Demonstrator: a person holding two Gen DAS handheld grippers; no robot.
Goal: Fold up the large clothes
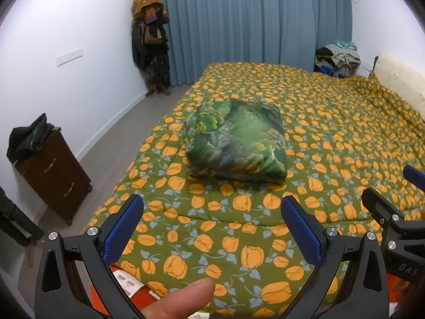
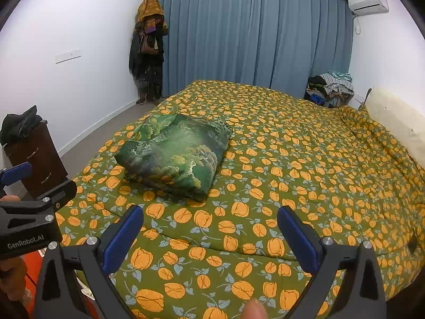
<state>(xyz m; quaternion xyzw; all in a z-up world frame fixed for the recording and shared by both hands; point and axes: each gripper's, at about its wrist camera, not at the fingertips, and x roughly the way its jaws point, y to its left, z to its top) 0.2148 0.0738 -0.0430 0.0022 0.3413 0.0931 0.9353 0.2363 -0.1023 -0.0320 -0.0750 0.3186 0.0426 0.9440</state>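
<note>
A green patterned garment [image 1: 236, 143] lies folded into a thick square bundle on the bed [image 1: 332, 122]; it also shows in the right wrist view [image 2: 175, 154]. My left gripper [image 1: 212, 212] is open and empty, held above the bed's near edge, short of the bundle. My right gripper [image 2: 209, 220] is open and empty too, to the right of the left one. The right gripper shows at the right edge of the left wrist view [image 1: 393, 202]. The left gripper shows at the left edge of the right wrist view [image 2: 32, 186].
The bed [image 2: 318, 159] has a green quilt with orange tulips. A dark wooden nightstand [image 1: 55, 175] with dark clothes on it stands left of the bed. Clothes hang in the far corner [image 1: 150, 40]. A clothes pile [image 1: 337, 55] lies beyond the bed. Blue curtains [image 1: 252, 21] cover the far wall.
</note>
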